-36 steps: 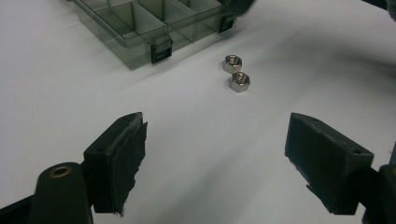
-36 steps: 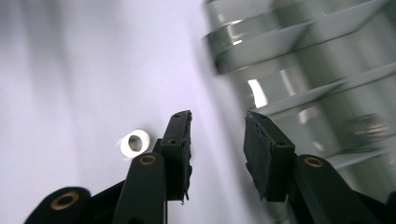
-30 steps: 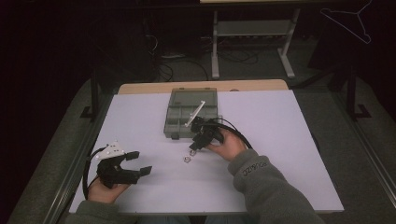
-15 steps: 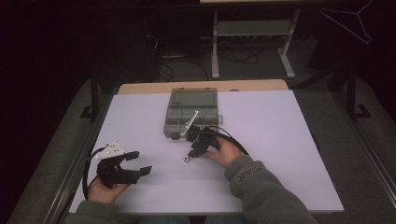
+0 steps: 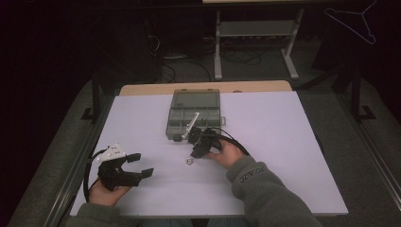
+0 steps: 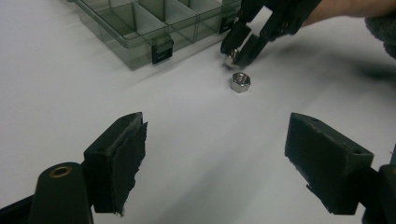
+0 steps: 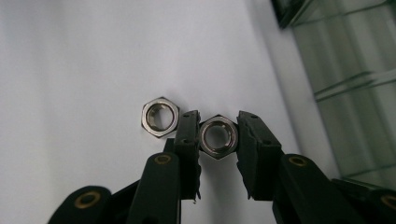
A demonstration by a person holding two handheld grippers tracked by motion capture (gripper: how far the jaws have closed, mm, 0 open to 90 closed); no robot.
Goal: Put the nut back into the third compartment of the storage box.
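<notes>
My right gripper [image 7: 218,126] is shut on a steel hex nut [image 7: 218,136], held just above the white table. A second hex nut [image 7: 160,116] lies flat on the table right beside its left jaw. In the high view the right gripper [image 5: 195,151] is at the table's middle, just in front of the organiser box [image 5: 195,113], with the loose nut [image 5: 188,161] below it. My left gripper [image 5: 141,165] rests open at the near left with nothing in it. In the left gripper view, its jaws [image 6: 215,140] stand wide apart, facing the loose nut [image 6: 240,82] and the right gripper [image 6: 238,53].
The smoky clear organiser box [image 6: 140,28] has several compartments and a black latch facing me; its wall shows at the right in the right gripper view [image 7: 355,70]. The white table top [image 5: 283,142] has free room right and left. Dark floor and a metal stand lie beyond.
The right hand has shifted a little left and toward me, bringing its gripper down next to the loose nut. The left gripper has not moved.
</notes>
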